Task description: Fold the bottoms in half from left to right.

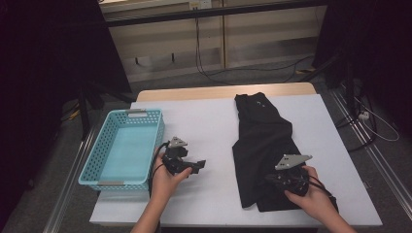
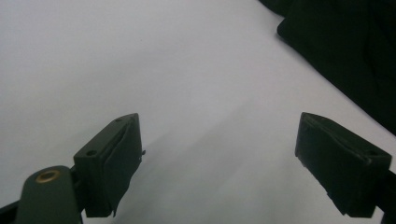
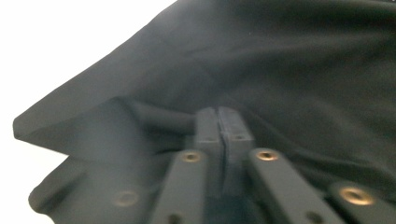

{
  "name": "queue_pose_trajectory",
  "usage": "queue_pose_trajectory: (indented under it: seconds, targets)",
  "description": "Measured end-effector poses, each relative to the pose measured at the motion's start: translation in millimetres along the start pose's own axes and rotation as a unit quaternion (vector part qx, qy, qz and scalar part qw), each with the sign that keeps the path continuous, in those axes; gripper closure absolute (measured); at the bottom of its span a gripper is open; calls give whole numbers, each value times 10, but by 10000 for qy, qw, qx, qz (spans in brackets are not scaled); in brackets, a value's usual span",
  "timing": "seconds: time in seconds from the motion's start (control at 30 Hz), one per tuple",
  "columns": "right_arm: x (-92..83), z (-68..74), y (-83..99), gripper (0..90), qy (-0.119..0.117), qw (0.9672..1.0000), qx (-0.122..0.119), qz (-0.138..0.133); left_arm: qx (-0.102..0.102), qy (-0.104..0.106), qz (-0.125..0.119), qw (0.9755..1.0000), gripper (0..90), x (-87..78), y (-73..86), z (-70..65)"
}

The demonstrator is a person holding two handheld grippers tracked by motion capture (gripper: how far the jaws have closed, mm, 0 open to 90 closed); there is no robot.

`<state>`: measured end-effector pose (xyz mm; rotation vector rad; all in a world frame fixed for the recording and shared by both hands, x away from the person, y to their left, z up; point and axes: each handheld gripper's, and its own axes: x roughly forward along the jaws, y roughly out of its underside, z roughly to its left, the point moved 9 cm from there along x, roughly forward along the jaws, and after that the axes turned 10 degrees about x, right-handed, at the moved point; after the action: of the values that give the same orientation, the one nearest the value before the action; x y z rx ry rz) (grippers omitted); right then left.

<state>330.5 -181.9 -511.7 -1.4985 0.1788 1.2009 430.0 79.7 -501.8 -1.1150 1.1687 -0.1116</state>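
A light blue perforated plastic basket (image 1: 121, 148) sits at the left edge of a white-topped table (image 1: 209, 121). Just right of it, the left gripper (image 1: 192, 166) hovers over bare tabletop in the person's left hand (image 1: 164, 177), its two black jaws spread wide with nothing between them; in the left gripper view the black garment lies off to the upper right, well apart from the jaws. Further right, a black fabric garment (image 1: 265, 145) stretches lengthwise from the far edge toward the near edge. The right gripper (image 3: 223, 135) rests on the garment's near right part, jaws pressed together, pinching a fold of the cloth.
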Motion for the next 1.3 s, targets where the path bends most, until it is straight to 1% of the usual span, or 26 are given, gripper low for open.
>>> queue_pose_trajectory:
  seconds: [0.07,0.1,0.17,0.33,0.4,0.5,0.63,0.77,0.87,0.9,0.93,0.97,1.0,1.03,1.1,1.13,1.17,1.3]
  targets:
    - [-29,-10,4,899,-77,10000,7,12,-32,-30,-47,10000,155,-1,-3,6]
    - [-53,-23,9,900,-96,9999,28,-3,-8,-23,-15,10000,155,-7,6,13]
    - [-122,-62,19,900,-131,9998,121,-88,-11,-57,-14,10000,155,-9,13,25]
    - [-383,-195,79,900,-86,9990,252,-368,-15,-80,-14,10000,155,-11,15,33]
    - [-483,-260,146,900,-48,9986,330,-418,-9,-71,-19,10000,155,-10,8,22]
    - [-585,-335,249,900,-17,9980,422,-463,-7,-54,-30,10000,155,3,-4,2]
    - [-720,-403,350,900,27,9973,501,-544,33,-24,23,10000,155,28,-1,-21]
    - [-805,-446,408,900,74,9968,542,-580,32,-25,32,10000,155,46,7,-22]
    - [-808,-476,448,899,140,9969,553,-538,37,-25,51,10000,154,41,14,-10]
    - [-806,-489,447,896,200,9969,546,-528,37,-46,47,10000,154,35,13,0]
    - [-808,-497,430,885,241,9970,496,-535,25,-29,40,10000,154,31,12,1]
    - [-810,-494,412,849,243,9969,500,-559,19,-30,47,10000,152,24,11,6]
    - [-810,-490,381,792,260,9967,498,-589,18,-43,39,10000,152,21,10,13]
    - [-805,-485,348,757,272,9968,461,-599,-5,-32,23,10000,152,19,8,16]
    - [-785,-475,266,670,333,9963,415,-678,17,-54,32,10000,150,16,12,26]
    - [-764,-472,224,618,351,9960,432,-701,11,-45,33,10000,151,16,14,25]
    - [-737,-473,184,584,366,9957,454,-715,13,-43,33,10000,150,15,15,24]
    - [-567,-526,21,486,459,9953,449,-721,23,-24,58,10000,147,9,26,20]
